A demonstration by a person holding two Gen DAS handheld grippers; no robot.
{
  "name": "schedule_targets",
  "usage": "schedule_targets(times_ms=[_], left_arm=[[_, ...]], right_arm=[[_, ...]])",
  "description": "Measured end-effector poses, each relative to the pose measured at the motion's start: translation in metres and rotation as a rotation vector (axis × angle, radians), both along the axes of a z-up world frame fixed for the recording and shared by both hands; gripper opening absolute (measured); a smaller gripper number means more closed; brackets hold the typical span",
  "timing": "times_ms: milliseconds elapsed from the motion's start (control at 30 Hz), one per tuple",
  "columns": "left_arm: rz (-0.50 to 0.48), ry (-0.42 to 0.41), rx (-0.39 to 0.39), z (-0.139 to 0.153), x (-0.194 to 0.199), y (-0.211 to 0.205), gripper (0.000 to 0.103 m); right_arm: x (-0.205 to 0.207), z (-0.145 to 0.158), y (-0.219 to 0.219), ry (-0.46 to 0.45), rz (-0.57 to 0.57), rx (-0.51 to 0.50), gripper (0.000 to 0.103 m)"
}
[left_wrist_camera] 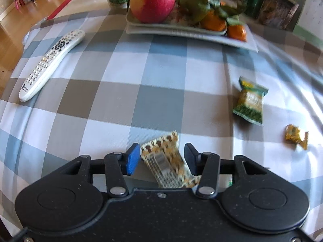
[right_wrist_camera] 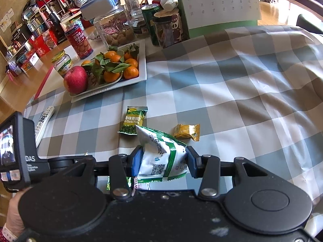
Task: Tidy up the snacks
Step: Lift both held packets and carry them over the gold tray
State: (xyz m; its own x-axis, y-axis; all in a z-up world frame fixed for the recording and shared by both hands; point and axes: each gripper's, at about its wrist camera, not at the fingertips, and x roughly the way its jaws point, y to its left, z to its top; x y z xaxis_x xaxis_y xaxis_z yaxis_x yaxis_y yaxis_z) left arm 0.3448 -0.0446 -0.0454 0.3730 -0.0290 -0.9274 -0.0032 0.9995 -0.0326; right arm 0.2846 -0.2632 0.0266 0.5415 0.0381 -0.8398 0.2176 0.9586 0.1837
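— Tongs, left [left_wrist_camera: 161, 157]: jaws stood apart, the patterned snack bar [left_wrist_camera: 167, 161] loose between them, its long axis running straight out from the tool.

— Tongs, right [right_wrist_camera: 163, 161]?

— Clenched on the white-and-green packet [right_wrist_camera: 161, 155], held above the worktop [right_wrist_camera: 242, 92].

— Stock beyond?

— Green pea packet [right_wrist_camera: 133, 121] and yellow candy [right_wrist_camera: 187, 131] lay just ahead of the right tongs, nearer that hand; fruit tray [right_wrist_camera: 142, 76] sat farther off, up-left.
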Motion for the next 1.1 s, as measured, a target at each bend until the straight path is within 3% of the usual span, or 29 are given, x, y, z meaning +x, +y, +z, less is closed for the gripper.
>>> schedule_targets(times_ms=[100,267,533,733,867,1100], left_arm=[[0.016,-0.018,-0.015,0.007,0.000,0.003,0.056],[0.042,0.031,-0.043,-0.004,0.002,0.004,0.056],[0.071,0.033,-0.007,-0.010,-0.001,0.002,0.056],[0.118,0.041,-0.022,-0.009,-0.004,0.007,0.057],[0.091,0.005,0.010,-0.003,-0.006,0.001,0.057],[0.096,0.039,-0.008,-0.012,-0.007,-0.001,0.057]], right_arm=[[0.000,0.001,-0.001,-0.002,-0.001,0.002,0.047],[0.000,0.000,0.002,0.001,0.010,-0.001,0.047],[0.001,-0.001,0.004,0.005,0.020,-0.003,0.047],[0.001,-0.002,0.004,0.007,0.022,-0.001,0.047],[0.000,-0.002,0.004,0.005,0.023,-0.001,0.047],[-0.001,-0.001,0.006,0.006,0.031,-0.001,0.047]])
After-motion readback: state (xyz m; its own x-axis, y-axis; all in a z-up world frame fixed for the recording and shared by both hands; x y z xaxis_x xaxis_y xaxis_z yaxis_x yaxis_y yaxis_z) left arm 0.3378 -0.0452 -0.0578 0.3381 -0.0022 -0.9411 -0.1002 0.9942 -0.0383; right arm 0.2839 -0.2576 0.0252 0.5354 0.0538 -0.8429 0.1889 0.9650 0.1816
